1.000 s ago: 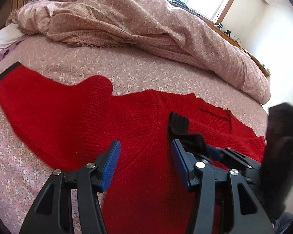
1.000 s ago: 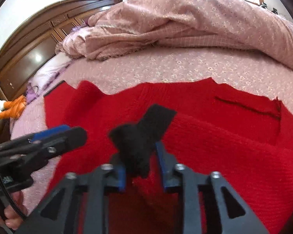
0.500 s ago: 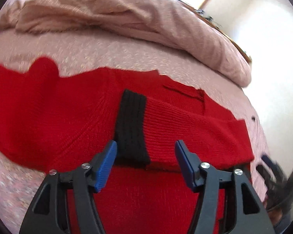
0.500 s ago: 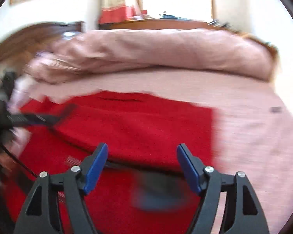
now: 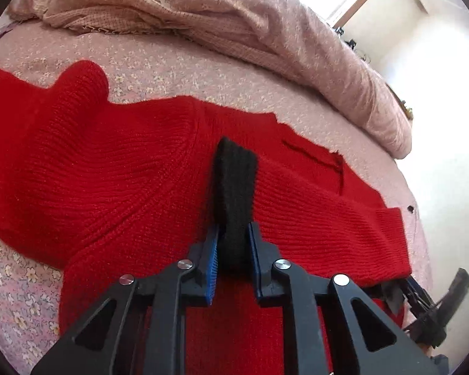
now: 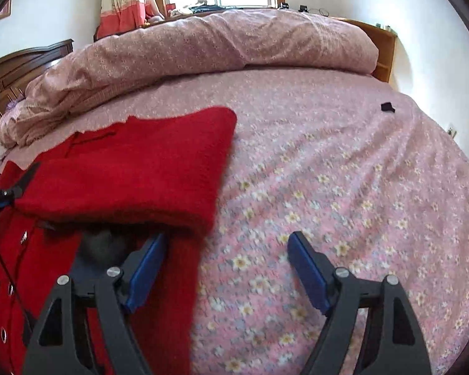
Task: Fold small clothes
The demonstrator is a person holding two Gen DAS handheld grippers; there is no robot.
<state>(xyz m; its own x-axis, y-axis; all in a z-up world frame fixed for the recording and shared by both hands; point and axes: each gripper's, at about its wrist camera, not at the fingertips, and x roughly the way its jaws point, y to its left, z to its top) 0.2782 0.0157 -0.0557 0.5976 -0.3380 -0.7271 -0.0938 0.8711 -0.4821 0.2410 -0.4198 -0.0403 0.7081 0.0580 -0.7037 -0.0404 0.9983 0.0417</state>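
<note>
A small red knit cardigan [image 5: 115, 175] lies spread on the pink floral bedsheet [image 5: 178, 75]. One sleeve is folded across its body and ends in a black cuff [image 5: 234, 181]. My left gripper [image 5: 233, 250] is shut on that black cuff, which stands up between the blue pads. In the right wrist view the folded red sleeve [image 6: 134, 168] lies on the cardigan, whose buttoned front [image 6: 12, 297] shows at lower left. My right gripper [image 6: 226, 268] is open and empty at the cardigan's right edge, its left pad [image 6: 143, 272] over the red knit, its right pad over the sheet.
A rumpled pink quilt [image 6: 203, 40] is heaped along the far side of the bed. A dark wooden headboard [image 6: 6, 75] stands at the left. A small black scrap [image 6: 387, 107] lies on the sheet far right. My right gripper shows in the left wrist view [image 5: 434, 306] at lower right.
My right gripper let go of the black cuff, opened and swung right to the cardigan's edge. My left gripper closed on the cuff, which now stands pinched between its pads.
</note>
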